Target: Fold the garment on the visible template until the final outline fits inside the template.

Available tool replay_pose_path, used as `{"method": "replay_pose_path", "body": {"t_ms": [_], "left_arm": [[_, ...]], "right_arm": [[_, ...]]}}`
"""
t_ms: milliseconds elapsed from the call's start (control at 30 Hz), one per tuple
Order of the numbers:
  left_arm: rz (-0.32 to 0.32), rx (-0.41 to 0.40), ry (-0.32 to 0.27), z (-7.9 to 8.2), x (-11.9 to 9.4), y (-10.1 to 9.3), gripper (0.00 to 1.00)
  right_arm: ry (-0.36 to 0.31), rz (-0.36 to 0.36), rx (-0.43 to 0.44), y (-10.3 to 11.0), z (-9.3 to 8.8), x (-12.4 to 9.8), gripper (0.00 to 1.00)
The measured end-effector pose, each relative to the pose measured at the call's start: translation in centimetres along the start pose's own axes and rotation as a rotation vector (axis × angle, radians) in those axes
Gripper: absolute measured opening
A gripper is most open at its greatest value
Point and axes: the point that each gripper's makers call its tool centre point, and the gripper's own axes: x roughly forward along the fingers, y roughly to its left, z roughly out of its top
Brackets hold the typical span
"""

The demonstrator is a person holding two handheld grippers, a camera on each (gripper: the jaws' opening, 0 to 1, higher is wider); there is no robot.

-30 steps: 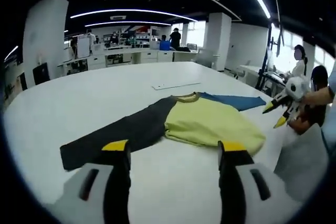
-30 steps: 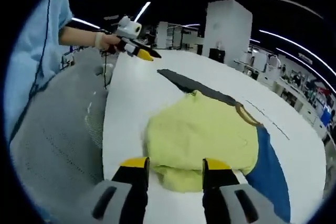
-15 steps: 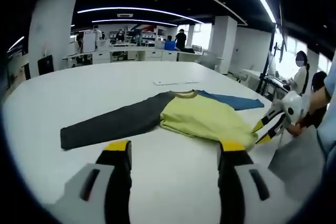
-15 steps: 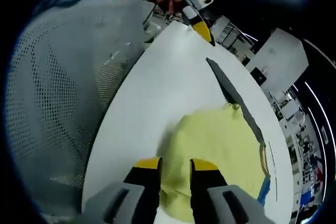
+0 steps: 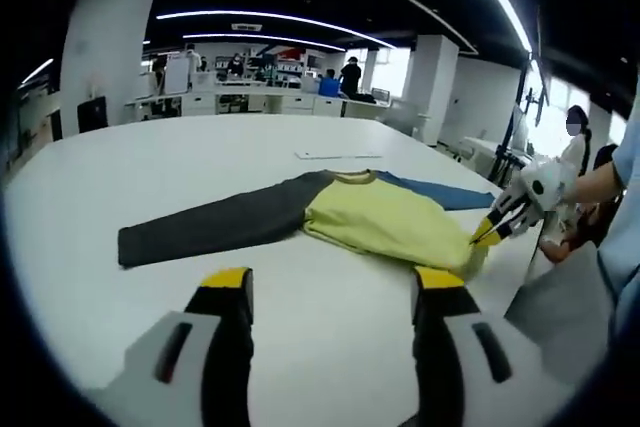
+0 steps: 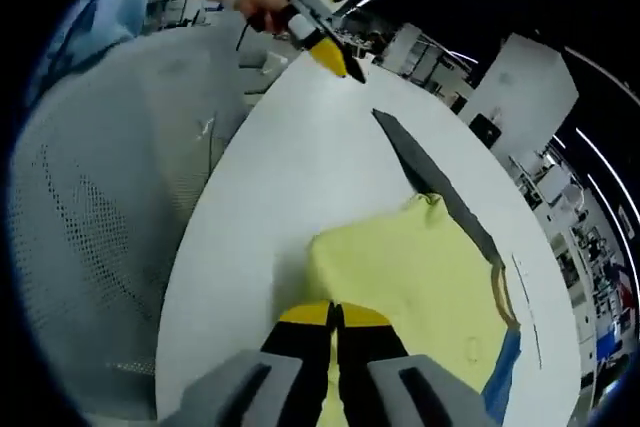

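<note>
Now the right gripper point(image 6: 334, 315) has pinched shut on the shirt's point(image 5: 385, 222) yellow hem, gripping the fabric directly ahead of it, while the left gripper point(image 5: 335, 282) hangs open short of the dark sleeve point(image 5: 205, 229), so lifting that hem over toward the collar looks next.

Yellow garment point(image 5: 385, 224), grey and blue sleeves
</note>
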Motion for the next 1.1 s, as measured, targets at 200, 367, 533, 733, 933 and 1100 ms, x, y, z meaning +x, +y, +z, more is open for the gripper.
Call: {"method": "replay_pose_path", "body": {"t_ms": [200,367,533,733,933,1100], "left_arm": [[-0.038,0.004,0.008,0.2,1.5,-1.2,0.59],[-0.067,0.010,0.008,0.7,2.9,-2.1,0.58],[-0.100,0.019,0.018,0.9,4.4,-3.0,0.56],[-0.129,0.016,0.027,1.0,5.9,-3.9,0.54],[-0.154,0.001,0.032,1.0,7.5,-5.1,0.52],[-0.180,-0.002,0.056,0.5,9.1,-6.2,0.50]], "right_arm": [[-0.033,-0.044,0.137,-5.7,1.4,-0.8,0.00],[-0.023,-0.076,0.220,-8.8,0.7,-0.2,0.00],[0.018,-0.127,0.302,-11.9,-1.5,0.8,0.00],[0.072,-0.202,0.424,-15.4,-4.6,1.6,0.00],[0.101,-0.236,0.521,-16.9,-7.0,2.0,0.00],[0.123,-0.238,0.560,-17.1,-8.4,2.5,0.00]]}}
